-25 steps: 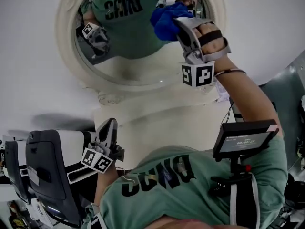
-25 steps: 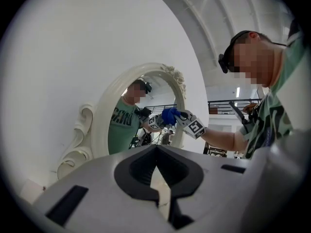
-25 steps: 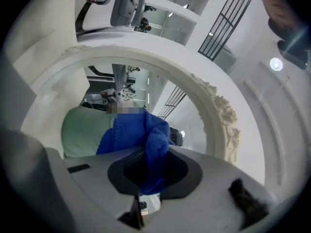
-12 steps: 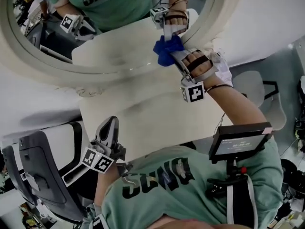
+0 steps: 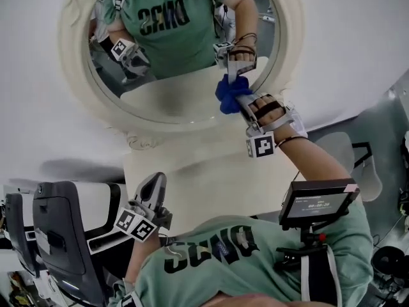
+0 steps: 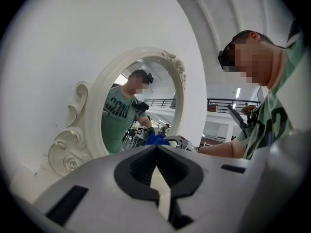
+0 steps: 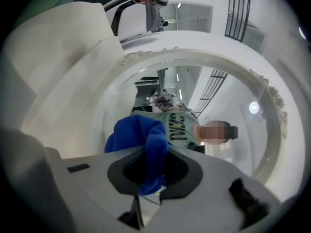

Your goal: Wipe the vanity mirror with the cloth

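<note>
The vanity mirror [image 5: 71, 75] stands just ahead of the right gripper [image 5: 238, 102], whose fingers are clenched on the blue cloth [image 5: 229, 94]. Bunched past their tips, the cloth has slid from the upper glass to its lower-right edge, so wiping looks well under way. The left gripper [image 5: 153, 185] idles below, jaws together on nothing.

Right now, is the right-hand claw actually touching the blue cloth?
Touching. The right gripper view shows the blue cloth pinched between the jaws of the right gripper, with a fold running down through them.
</note>
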### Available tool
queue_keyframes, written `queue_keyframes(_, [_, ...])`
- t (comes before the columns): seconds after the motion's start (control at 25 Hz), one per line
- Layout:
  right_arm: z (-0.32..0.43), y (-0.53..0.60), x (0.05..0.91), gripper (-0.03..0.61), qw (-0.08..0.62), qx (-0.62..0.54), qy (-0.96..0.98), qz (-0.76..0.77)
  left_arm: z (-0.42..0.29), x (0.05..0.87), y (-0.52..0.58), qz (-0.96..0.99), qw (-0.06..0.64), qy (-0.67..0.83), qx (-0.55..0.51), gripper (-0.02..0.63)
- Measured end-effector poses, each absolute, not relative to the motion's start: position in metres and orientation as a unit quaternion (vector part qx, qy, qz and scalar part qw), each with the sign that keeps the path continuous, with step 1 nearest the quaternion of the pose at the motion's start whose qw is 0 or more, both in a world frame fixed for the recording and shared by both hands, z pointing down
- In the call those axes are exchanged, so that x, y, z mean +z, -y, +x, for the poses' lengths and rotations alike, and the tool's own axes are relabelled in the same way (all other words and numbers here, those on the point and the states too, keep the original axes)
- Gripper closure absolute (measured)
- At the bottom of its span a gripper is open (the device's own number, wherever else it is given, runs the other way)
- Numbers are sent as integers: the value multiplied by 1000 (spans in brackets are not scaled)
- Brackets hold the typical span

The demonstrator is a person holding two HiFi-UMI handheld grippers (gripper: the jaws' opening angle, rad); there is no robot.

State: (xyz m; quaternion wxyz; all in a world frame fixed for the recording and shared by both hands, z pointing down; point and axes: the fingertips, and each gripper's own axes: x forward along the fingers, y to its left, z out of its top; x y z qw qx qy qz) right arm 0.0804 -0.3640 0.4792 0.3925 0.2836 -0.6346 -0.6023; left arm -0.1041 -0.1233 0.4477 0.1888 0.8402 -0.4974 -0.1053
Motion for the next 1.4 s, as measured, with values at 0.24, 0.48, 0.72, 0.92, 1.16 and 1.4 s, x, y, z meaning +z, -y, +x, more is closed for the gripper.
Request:
queue_keyframes(0.24, [69,346,263,528,262,-672,571,393,-124,397,114,850,108,499,-133,604])
queue_keyframes(0.48, [88,359,144,527,245,-693,496,461,-137,365,106,848,65,504,-151,604])
queue_keyframes(0.72, [86,364,139,526,267,-712,467,451,-151,359,96,836,58,521,-163,604])
queue_keyframes(0.92, [78,380,147,526,276,-711,462,453,-149,363,97,836,64,521,-160,604])
queue_keyframes(1.16, [89,382,157,528,260,-683,485,480,-149,380,99,836,87,521,-148,604])
queue_keyframes(1.4, [129,389,215,528,280,-644,511,496,-137,406,108,842,122,510,-124,604])
